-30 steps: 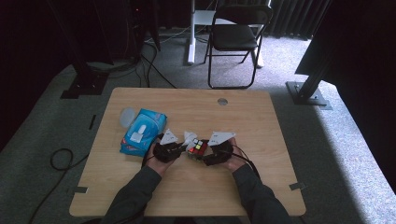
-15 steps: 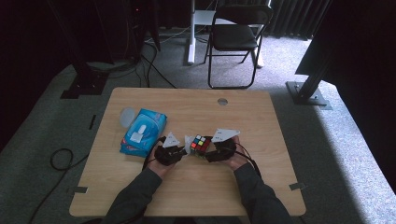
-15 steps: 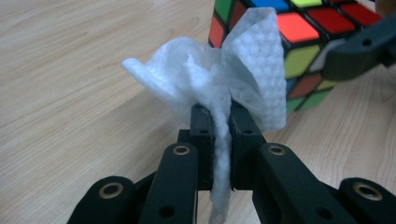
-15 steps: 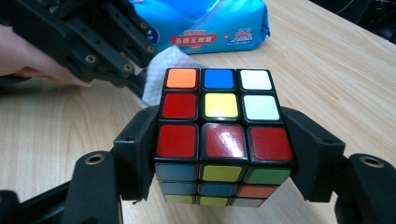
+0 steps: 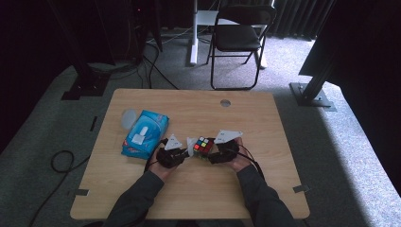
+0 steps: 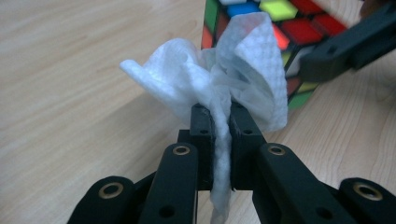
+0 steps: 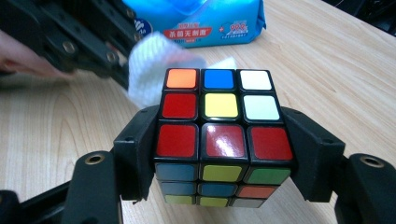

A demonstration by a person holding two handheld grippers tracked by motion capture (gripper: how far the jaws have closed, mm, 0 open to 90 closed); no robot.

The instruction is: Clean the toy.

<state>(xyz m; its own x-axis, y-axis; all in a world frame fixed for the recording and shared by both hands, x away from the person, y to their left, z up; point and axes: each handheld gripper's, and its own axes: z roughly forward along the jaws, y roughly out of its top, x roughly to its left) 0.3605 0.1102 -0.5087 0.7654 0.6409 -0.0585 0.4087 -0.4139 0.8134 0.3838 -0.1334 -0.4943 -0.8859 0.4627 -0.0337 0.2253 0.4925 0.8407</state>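
From the high view, the puzzle cube [image 5: 204, 147] sits a little nearer the table's [image 5: 283, 189] near edge than its far one, about midway between the left and right edges, with the left tool [image 5: 182, 155] and right tool [image 5: 215, 156] closing on it from either side. The blue wipes pack [image 5: 145, 134] lies toward the left edge, a round lid [image 5: 128, 118] just beyond it.

The right gripper view adds what the high view cannot: the right tool [image 7: 223, 154] clamps the cube [image 7: 219, 135] by two opposite sides, its top face showing orange, blue, white, red and yellow squares. The left gripper view shows the left tool [image 6: 221, 128] pressed together on a crumpled white wipe [image 6: 219, 88], whose folds touch the cube's [image 6: 299, 42] side.

Compared with a second ago, the cube and both tools sit slightly farther from the near edge; the pack has not moved.
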